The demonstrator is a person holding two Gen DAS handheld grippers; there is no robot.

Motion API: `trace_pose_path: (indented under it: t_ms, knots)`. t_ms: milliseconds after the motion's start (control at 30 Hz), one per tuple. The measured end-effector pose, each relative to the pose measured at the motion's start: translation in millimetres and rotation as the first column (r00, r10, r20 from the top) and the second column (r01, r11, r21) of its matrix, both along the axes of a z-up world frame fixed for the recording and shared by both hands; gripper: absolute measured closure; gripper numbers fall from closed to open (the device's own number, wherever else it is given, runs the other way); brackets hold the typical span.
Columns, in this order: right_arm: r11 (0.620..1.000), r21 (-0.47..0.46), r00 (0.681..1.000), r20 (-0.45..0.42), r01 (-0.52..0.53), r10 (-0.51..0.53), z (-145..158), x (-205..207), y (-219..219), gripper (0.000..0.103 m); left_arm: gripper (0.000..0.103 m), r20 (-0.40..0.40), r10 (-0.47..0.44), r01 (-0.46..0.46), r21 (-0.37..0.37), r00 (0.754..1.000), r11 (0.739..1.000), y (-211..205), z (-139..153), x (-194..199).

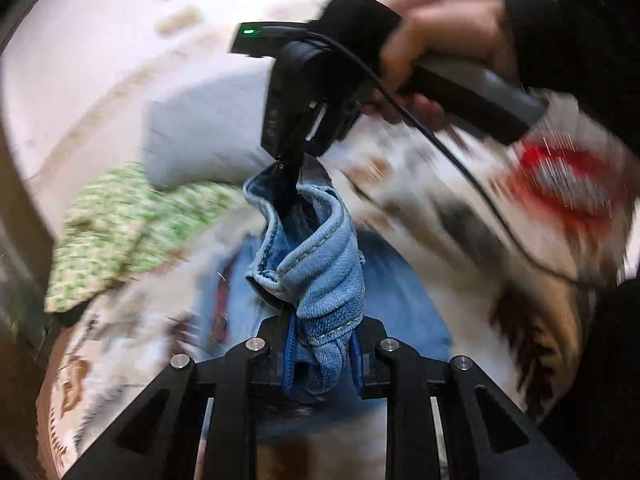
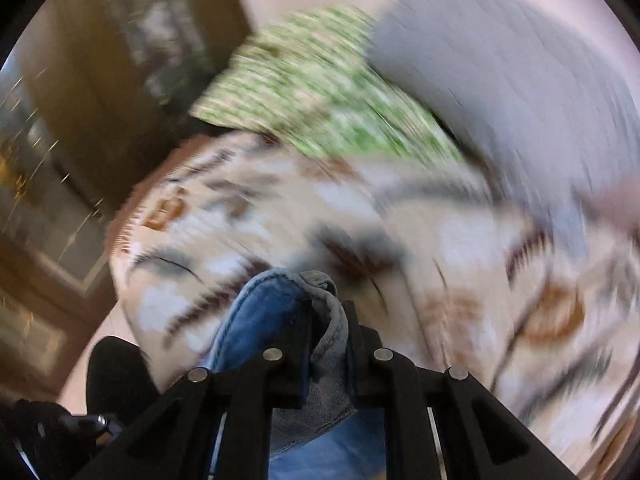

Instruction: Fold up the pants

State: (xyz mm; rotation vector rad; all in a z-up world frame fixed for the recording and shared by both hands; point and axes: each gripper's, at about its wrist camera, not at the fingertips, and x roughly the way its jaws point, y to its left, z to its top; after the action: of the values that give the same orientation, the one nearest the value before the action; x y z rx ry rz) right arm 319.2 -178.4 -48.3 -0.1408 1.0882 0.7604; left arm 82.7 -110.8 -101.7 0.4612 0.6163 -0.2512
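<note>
Blue denim pants [image 1: 316, 264] hang bunched between both grippers above a patterned bedspread [image 1: 132, 320]. My left gripper [image 1: 320, 356] is shut on a thick fold of the denim. My right gripper [image 1: 290, 184], held by a hand [image 1: 432, 44], comes down from above in the left wrist view and grips the upper hem of the same bunch. In the right wrist view the right gripper [image 2: 328, 352] is shut on a denim fold [image 2: 280, 312], with the rest of the pants hanging below. Both views are motion-blurred.
A green patterned cloth [image 1: 120, 228] and a grey pillow [image 1: 200, 140] lie on the bed behind the pants; they also show in the right wrist view as cloth [image 2: 320, 92] and pillow [image 2: 500, 80]. A red and white item [image 1: 568, 180] lies at right. Wooden furniture [image 2: 100, 80] stands beside the bed.
</note>
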Motion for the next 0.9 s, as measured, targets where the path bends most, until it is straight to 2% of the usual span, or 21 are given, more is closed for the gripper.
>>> trace_pose_path:
  t_ms: [100,167,267,367,400,433,467,500,533,600,700,767,900]
  knots:
    - [0.996,-0.010,0.992,-0.089,0.085,-0.086,-63,8,-31,0.089,0.080,-0.108,-0.043,0.050,0.061,0.993,0.997,-23,-40,9]
    - [0.991,-0.045,0.986,-0.112,0.122,-0.127,-89,12,-43,0.090,0.080,-0.097,-0.037,0.043,0.059,0.995,0.997,-26,-47,10]
    - [0.986,0.037,0.977,-0.147,0.163,-0.156,-103,16,-58,0.090,0.080,-0.128,-0.032,0.036,0.029,0.991,0.999,-20,-45,14]
    - [0.987,0.026,0.978,-0.142,0.162,-0.156,-99,18,-55,0.086,0.076,-0.134,-0.033,0.037,0.024,0.990,0.999,-12,-43,23]
    - [0.986,0.008,0.976,-0.140,0.166,-0.164,-94,19,-55,0.081,0.070,-0.122,-0.038,0.042,0.031,0.992,0.999,-11,-40,21]
    - [0.985,-0.002,0.975,-0.137,0.173,-0.172,-89,19,-57,0.077,0.058,-0.106,-0.043,0.047,0.039,0.993,0.998,-12,-38,21]
    - [0.984,-0.011,0.975,-0.131,0.177,-0.177,-82,18,-58,0.067,0.048,-0.080,-0.049,0.054,0.050,0.996,0.997,-10,-35,17]
    - [0.984,-0.021,0.977,-0.117,0.178,-0.179,-75,14,-60,0.044,0.020,-0.072,-0.070,0.073,0.037,0.995,0.997,-6,-30,13]
    - [0.982,-0.041,0.978,-0.091,0.185,-0.188,-67,12,-63,0.020,0.001,-0.059,-0.098,0.099,0.010,0.993,0.995,-2,-21,6]
    - [0.978,-0.062,0.979,-0.015,0.201,-0.203,-51,1,-74,0.017,0.000,-0.017,-0.116,0.116,-0.009,0.993,0.993,5,-7,-7]
    - [0.974,-0.051,0.975,0.020,0.223,-0.222,-25,-9,-89,0.017,0.000,0.039,-0.129,0.130,-0.020,0.991,0.991,22,14,-21]
    - [0.970,-0.035,0.971,0.033,0.240,-0.239,-14,-15,-94,0.017,0.000,0.046,-0.115,0.118,-0.055,0.992,0.991,38,26,-21]
    - [0.955,0.063,0.957,-0.008,0.289,-0.289,5,-36,-107,0.016,0.000,0.011,-0.090,0.091,-0.206,0.996,0.974,82,53,-19]
